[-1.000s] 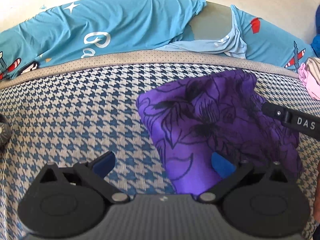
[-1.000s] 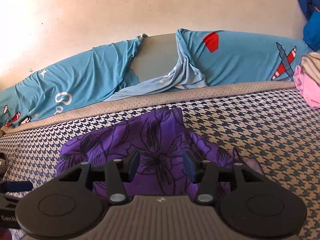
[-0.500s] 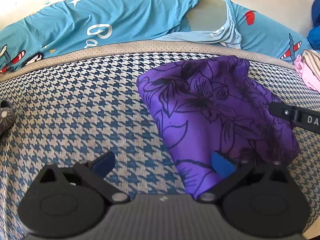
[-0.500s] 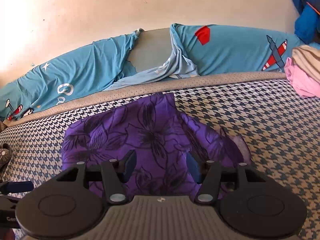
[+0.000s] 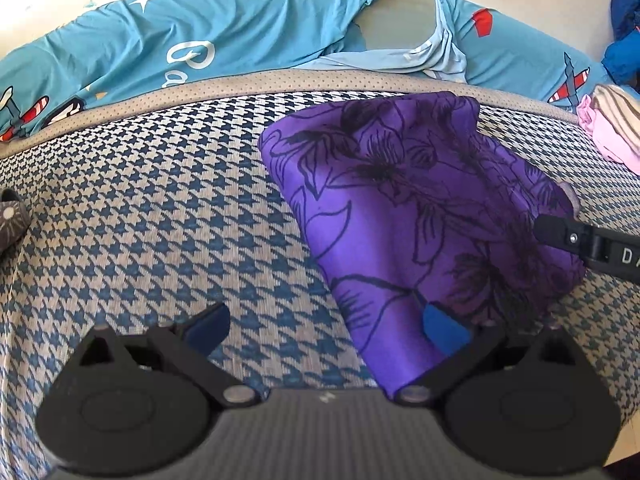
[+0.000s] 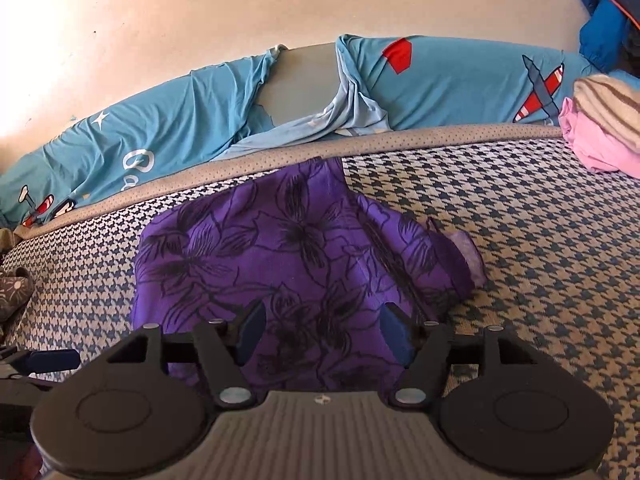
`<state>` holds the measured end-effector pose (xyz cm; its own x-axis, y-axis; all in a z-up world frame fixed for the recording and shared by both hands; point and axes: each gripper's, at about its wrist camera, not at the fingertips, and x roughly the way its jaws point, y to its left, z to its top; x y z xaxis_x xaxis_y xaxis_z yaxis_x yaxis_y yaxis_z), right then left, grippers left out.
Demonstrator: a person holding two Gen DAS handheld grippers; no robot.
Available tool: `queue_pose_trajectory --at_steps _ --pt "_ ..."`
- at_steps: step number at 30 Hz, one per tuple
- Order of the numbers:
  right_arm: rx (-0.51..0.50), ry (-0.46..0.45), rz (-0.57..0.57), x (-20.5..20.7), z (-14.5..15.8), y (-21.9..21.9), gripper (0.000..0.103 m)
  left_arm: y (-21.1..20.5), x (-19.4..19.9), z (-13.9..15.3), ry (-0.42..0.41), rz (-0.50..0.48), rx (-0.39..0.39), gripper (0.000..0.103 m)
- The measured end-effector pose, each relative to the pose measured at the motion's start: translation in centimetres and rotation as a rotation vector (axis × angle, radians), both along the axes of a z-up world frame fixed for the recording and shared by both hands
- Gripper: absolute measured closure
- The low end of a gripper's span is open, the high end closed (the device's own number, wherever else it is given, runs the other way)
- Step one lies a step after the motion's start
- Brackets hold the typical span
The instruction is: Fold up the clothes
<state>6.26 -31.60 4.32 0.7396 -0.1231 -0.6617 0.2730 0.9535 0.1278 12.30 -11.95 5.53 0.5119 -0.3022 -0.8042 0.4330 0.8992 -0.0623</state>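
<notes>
A purple cloth with black flower print (image 5: 400, 200) (image 6: 304, 248) lies folded on the houndstooth bed cover (image 5: 140, 208). My left gripper (image 5: 326, 330) is open wide at the cloth's near left corner. Its right fingertip (image 5: 444, 332) hangs over the purple edge and its left fingertip (image 5: 208, 328) over bare cover. My right gripper (image 6: 323, 332) hovers over the near edge of the cloth. Its jaws are opening, with cloth below them but nothing pinched by the pads. A finger of the right gripper (image 5: 592, 240) shows over the cloth's right side.
A blue cartoon-print sheet (image 6: 460, 80) runs along the wall behind the bed's grey border. A pile of pink and striped clothes (image 6: 600, 128) sits at the far right, with a blue jacket (image 6: 604, 20) above it. A dark patterned item (image 6: 12, 292) lies at the left edge.
Both grippers have drawn back from the purple cloth, so more of it shows. The right gripper's fingers have spread wider apart. The left gripper has stayed open.
</notes>
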Motion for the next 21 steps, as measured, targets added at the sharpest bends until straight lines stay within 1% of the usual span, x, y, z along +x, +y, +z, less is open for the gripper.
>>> queue_pose_trajectory --at_steps 8,17,21 --pt "-0.011 0.023 0.004 -1.2 -0.6 0.3 0.037 0.0 -1.2 0.1 0.004 -0.015 0.009 0.0" --pt "-0.019 0.045 0.028 -2.2 -1.4 1.1 0.037 0.5 -2.6 -0.6 0.005 -0.028 0.02 0.0" --pt "-0.021 0.058 0.035 -2.6 -1.7 1.4 0.036 0.4 -3.4 -1.0 0.006 -0.04 0.041 0.0"
